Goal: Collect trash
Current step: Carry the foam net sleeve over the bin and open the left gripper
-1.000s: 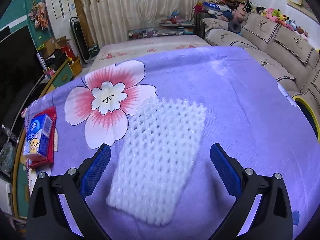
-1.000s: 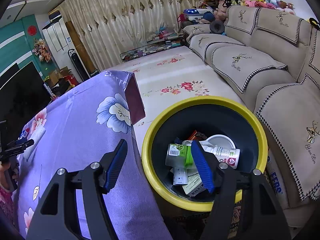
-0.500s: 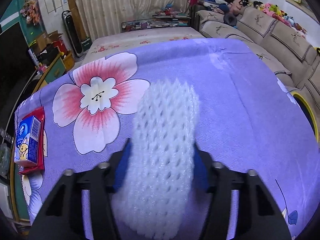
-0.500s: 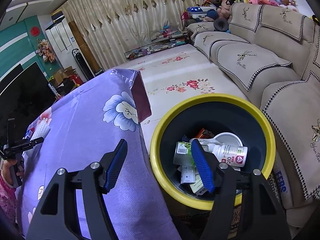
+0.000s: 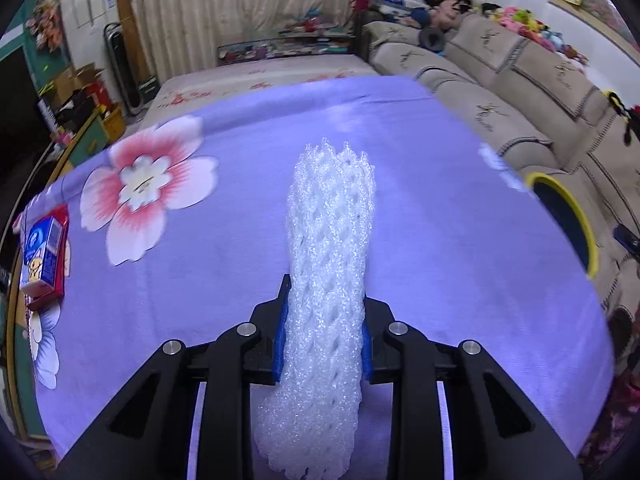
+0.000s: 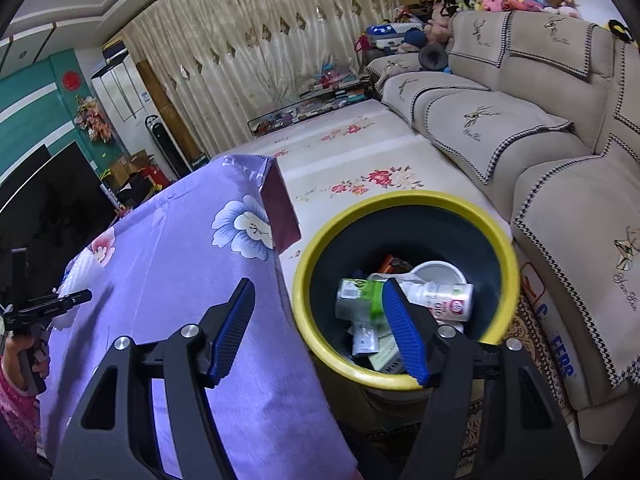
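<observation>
My left gripper is shut on a white foam net sleeve, squeezed narrow between the blue pads and held above the purple flowered tablecloth. The yellow-rimmed dark trash bin shows at the right table edge. In the right wrist view my right gripper is open and empty, over the table's edge and the bin. The bin holds a white bottle, a green carton and papers. The left gripper with the foam shows far left.
A blue carton on a red packet lies at the table's left edge. A beige sofa runs along the right behind the bin. A floral floor mat lies beyond the table. A dark TV stands at left.
My left gripper closed on the foam net, squeezing it narrow, and lifted it off the cloth while turning right. The right gripper stayed open, drifting slightly.
</observation>
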The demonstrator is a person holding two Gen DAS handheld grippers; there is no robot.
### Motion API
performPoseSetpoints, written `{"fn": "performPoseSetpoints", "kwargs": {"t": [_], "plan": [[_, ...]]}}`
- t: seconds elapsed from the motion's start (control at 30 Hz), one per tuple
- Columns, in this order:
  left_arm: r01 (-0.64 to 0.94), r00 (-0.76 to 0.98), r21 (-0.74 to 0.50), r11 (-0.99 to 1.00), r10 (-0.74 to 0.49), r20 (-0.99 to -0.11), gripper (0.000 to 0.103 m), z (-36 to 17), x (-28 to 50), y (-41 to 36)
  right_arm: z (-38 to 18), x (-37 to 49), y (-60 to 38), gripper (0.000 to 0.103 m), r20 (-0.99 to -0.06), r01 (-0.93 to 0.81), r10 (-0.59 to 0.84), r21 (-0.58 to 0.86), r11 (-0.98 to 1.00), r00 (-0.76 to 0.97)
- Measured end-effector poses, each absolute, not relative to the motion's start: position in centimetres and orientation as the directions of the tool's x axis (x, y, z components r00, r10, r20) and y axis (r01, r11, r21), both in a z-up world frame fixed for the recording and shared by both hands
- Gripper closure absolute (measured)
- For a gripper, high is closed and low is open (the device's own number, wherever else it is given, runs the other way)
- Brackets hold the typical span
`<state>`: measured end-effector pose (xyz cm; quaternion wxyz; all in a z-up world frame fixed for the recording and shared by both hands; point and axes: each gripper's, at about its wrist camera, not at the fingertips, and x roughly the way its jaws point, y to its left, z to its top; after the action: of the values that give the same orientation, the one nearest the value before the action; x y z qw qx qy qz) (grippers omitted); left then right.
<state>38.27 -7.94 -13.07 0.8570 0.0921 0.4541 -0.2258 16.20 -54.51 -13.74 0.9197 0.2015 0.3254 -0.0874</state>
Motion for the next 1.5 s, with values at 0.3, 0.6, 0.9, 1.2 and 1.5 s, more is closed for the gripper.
{"fn": "performPoseSetpoints", "kwargs": {"t": [0.3,0.6,0.9,1.2,1.5], "plan": [[0.622,0.449,-0.076,0.780,-0.435,-0.781,0.076,-9.0,32.5,-18.9,-12.6,12.1,-56.3,0.040,-0.619,0.341,-0.101,0.284,0.896,0.779],[0.782,0.304,-0.106,0.615,-0.523,-0.796,0.075,-8.7,28.9,-33.7,-13.2,8.0,-60.5,0.039,-0.624,0.432,-0.182,0.275,0.859,0.760],[0.835,0.228,-0.085,0.543,-0.483,-0.846,0.073,-12.1,28.9,-46.9,-14.5,6.2,-63.4,0.037,-0.626,0.455,-0.178,0.315,0.833,0.759],[0.829,0.187,-0.090,0.552,-0.426,-0.885,0.048,-16.9,31.0,-54.7,-14.5,5.3,-64.4,0.036,-0.620,0.465,-0.178,0.338,0.818,0.764],[0.778,0.194,-0.102,0.620,-0.392,-0.900,0.016,-19.5,33.6,-54.8,-13.7,4.8,-63.8,0.035,-0.611,0.473,-0.198,0.328,0.818,0.767]]}}
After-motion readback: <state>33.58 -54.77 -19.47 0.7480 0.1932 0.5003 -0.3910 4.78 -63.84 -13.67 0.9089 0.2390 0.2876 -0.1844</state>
